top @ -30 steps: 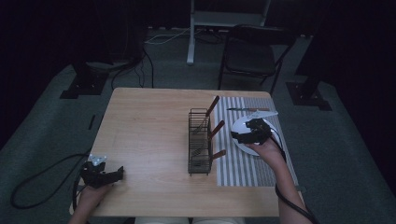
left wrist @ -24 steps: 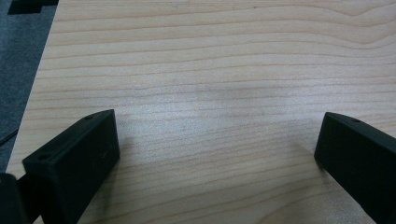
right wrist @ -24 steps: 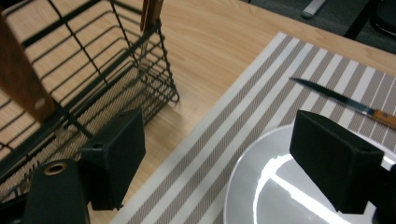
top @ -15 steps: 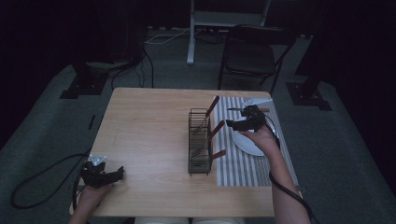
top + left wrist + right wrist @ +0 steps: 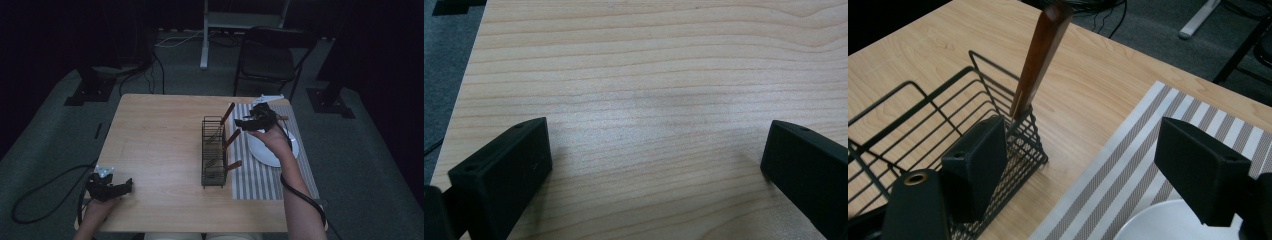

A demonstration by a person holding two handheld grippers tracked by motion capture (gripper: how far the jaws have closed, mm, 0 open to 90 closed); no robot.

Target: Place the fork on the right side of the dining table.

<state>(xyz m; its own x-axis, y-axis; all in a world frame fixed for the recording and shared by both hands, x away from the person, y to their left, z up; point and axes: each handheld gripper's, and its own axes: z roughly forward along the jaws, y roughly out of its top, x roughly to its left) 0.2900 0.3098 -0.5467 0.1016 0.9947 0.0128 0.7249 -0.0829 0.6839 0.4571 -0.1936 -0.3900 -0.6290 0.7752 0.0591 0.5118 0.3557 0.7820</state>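
Left gripper [image 5: 122, 186]: held low at the near left corner of the table [image 5: 160, 135], jaws spread wide with nothing between them — bare wood grain lies under and ahead of them in the left gripper view.

Right gripper [image 5: 240, 123]: raised above the far end of the striped mat [image 5: 255, 175], jaws parted and empty; it points toward the wire rack [image 5: 214, 150].

Wire rack: black, standing upright on the wood. In the right gripper view its corner [image 5: 1033, 145] sits just behind the left-hand jaw, which overlaps the mesh; whether they touch, I cannot tell.

Wooden handle [image 5: 1040, 55]: brown, tilted, rising out of the rack above and beyond the left-hand jaw — outside the gap between the jaws. The high view shows three such handles leaning out of the rack's mat side.

Striped mat: grey and white, just beside the rack; it runs through the gap between the right gripper's jaws.

White plate [image 5: 270, 150]: on the mat, below the right hand [image 5: 272, 137]; its rim shows near the right-hand jaw.
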